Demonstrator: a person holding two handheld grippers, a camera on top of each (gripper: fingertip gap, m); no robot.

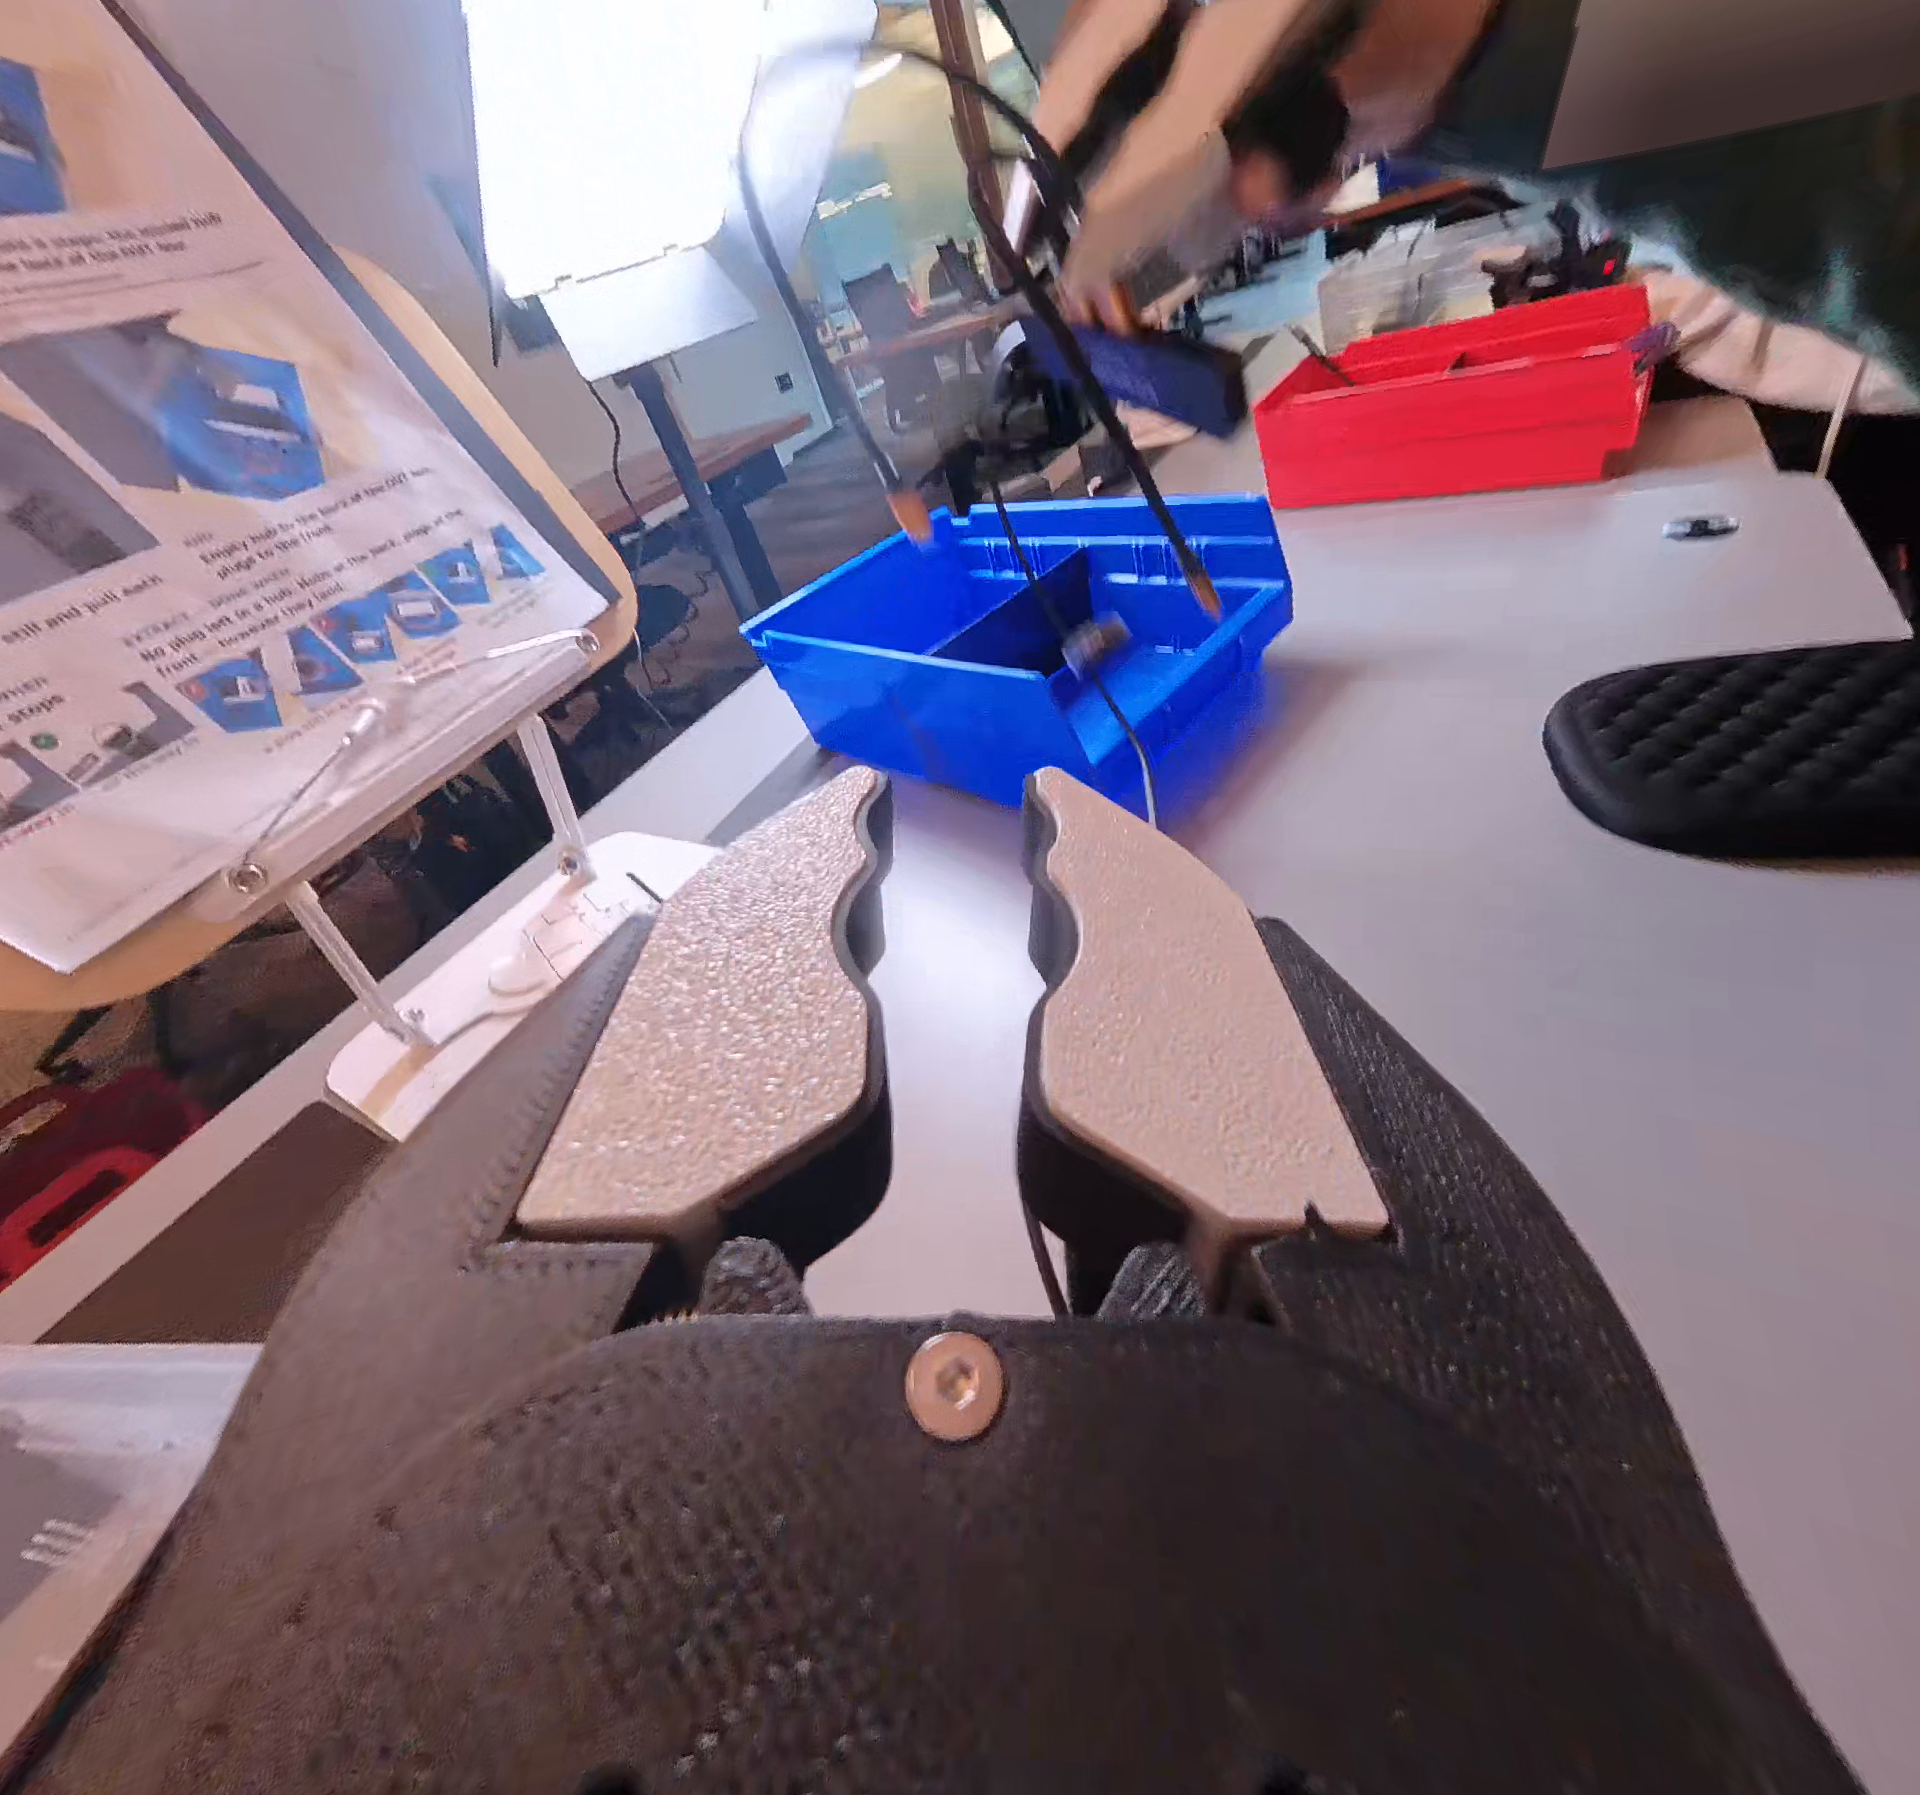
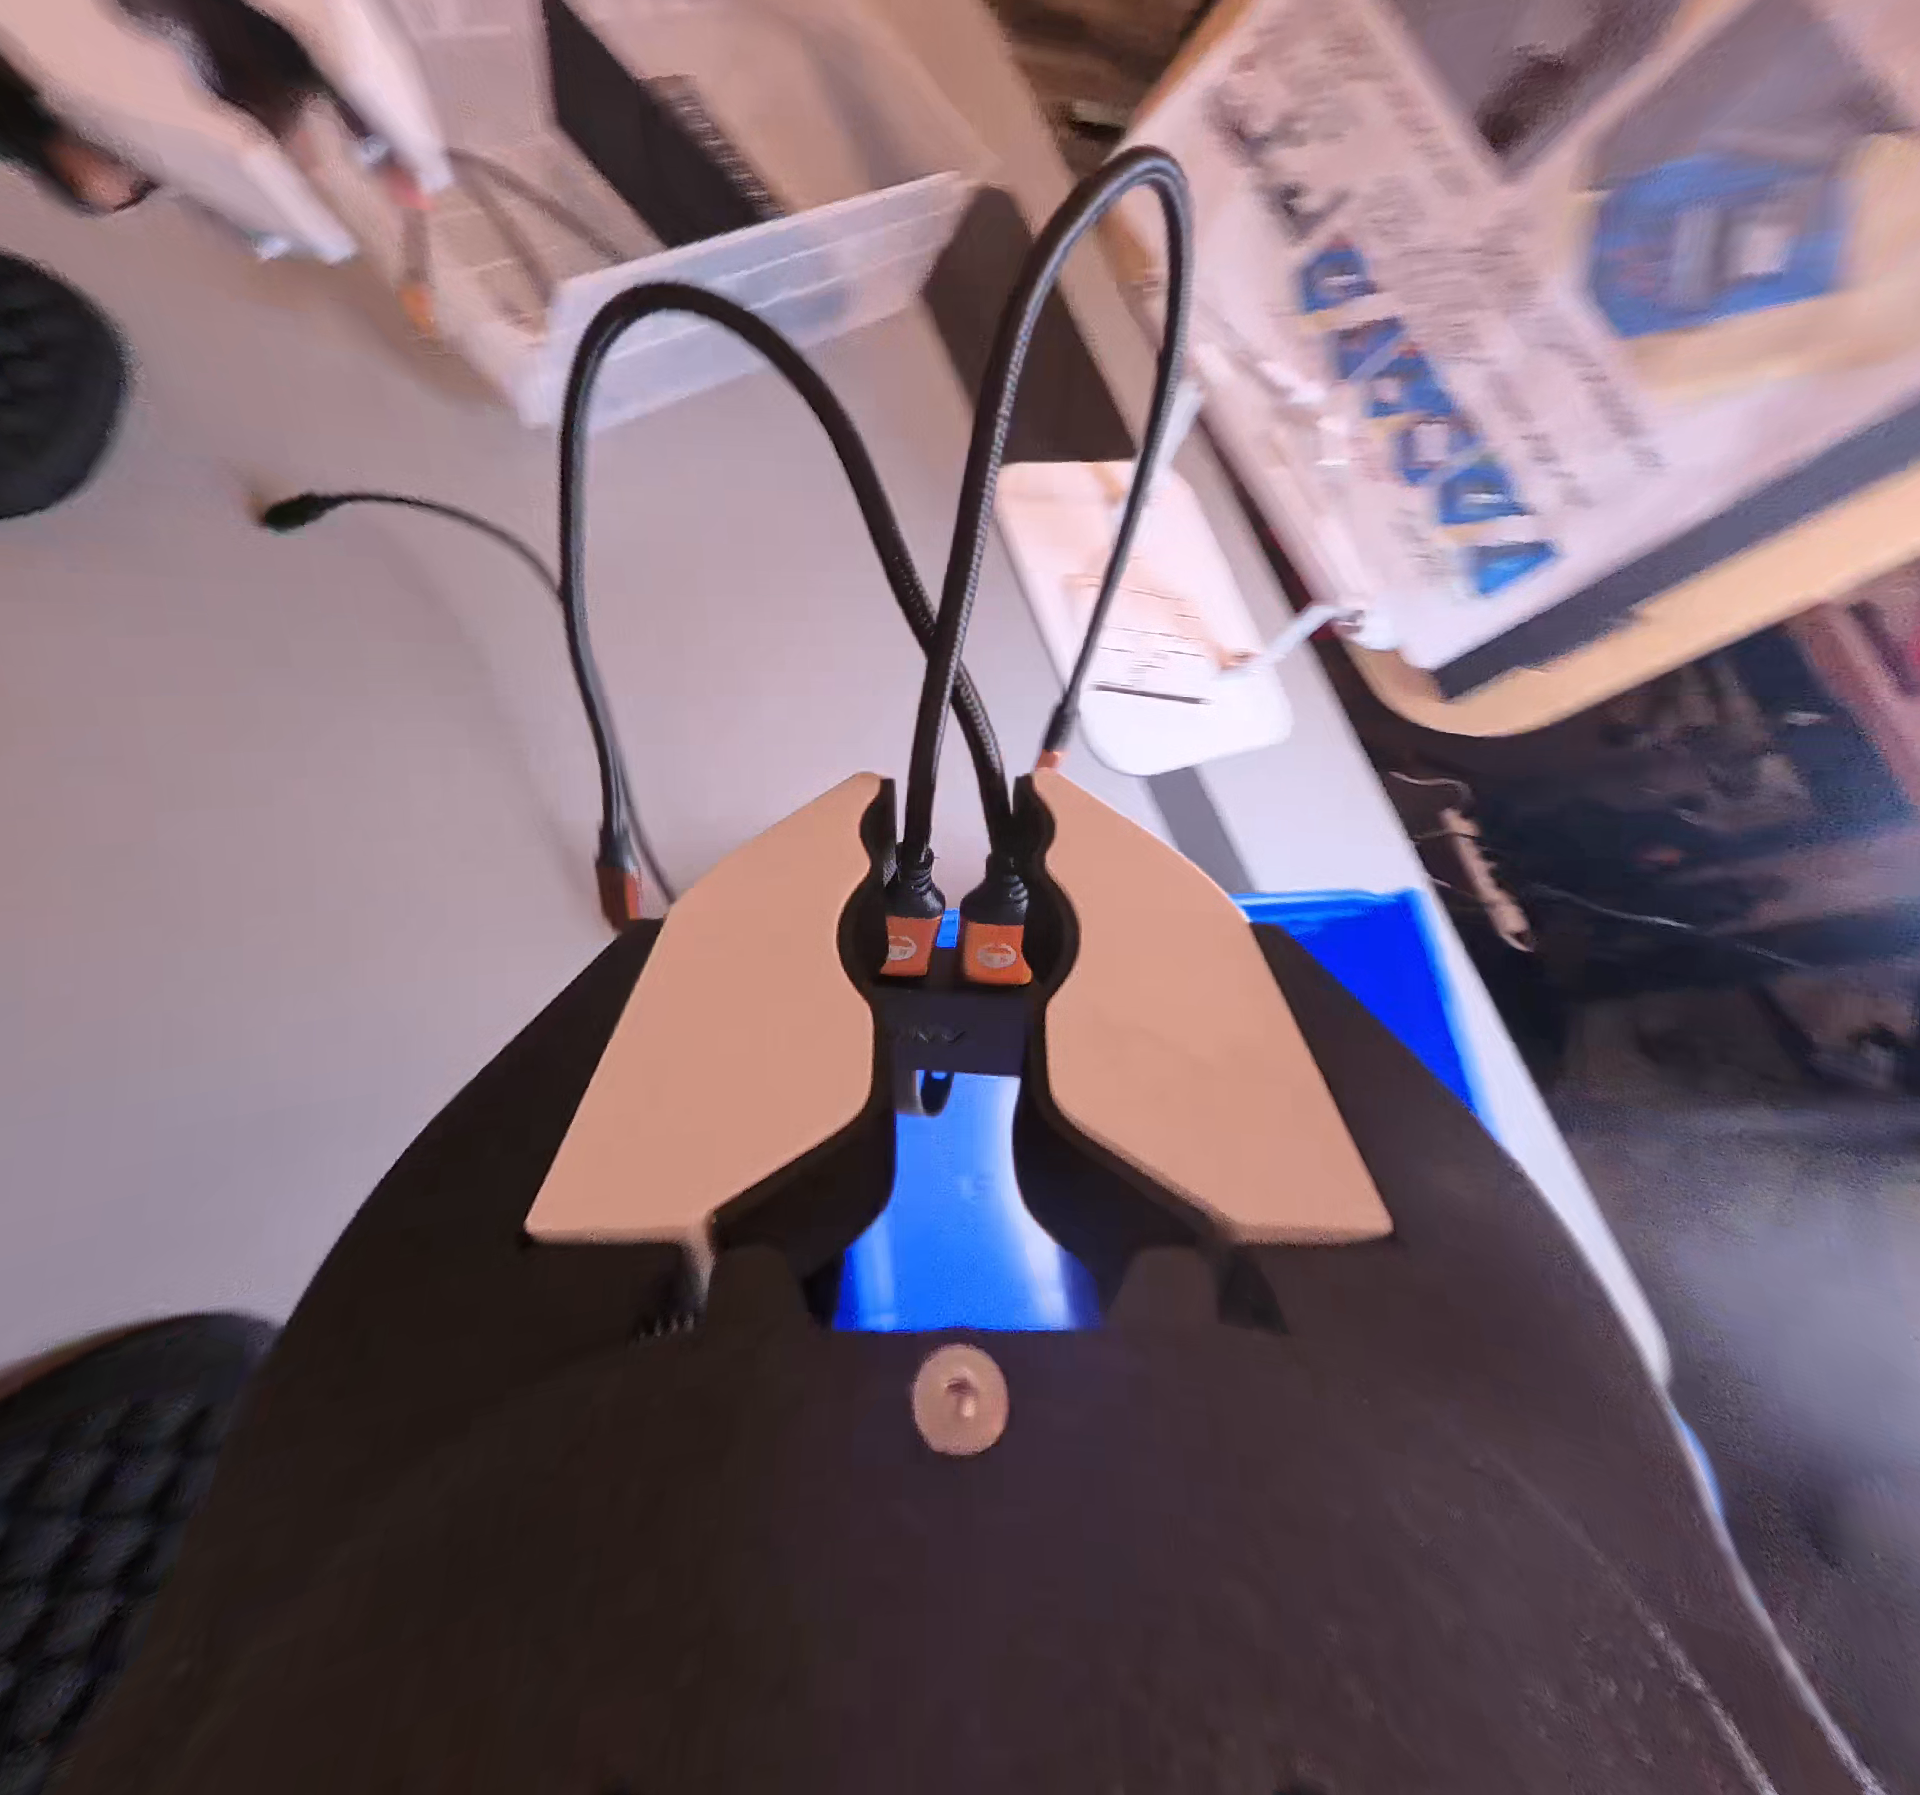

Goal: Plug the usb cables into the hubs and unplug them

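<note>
My right gripper (image 2: pixel 956 795) is shut on a black USB hub (image 2: pixel 956 1033). Two orange plugs (image 2: pixel 909 945) sit in the hub's ports, and their black braided cables (image 2: pixel 1143 187) loop up and hang down. In the left wrist view the hub (image 1: pixel 1143 374) is held in the air, blurred, above a blue bin (image 1: pixel 894 696). Orange cable ends (image 1: pixel 914 514) dangle over and into the bin. My left gripper (image 1: pixel 956 800) is open and empty, low over the grey table (image 1: pixel 1455 1018), just in front of the bin.
A red bin (image 1: pixel 1455 415) stands behind the blue one. A black padded mat (image 1: pixel 1745 748) lies to the right. An instruction sheet on a stand (image 1: pixel 260 498) stands at the table's left edge. A clear plastic box (image 2: pixel 748 280) and a thin black cable (image 2: pixel 286 511) are on the table. My right fingertips sit around 20 cm from my left ones.
</note>
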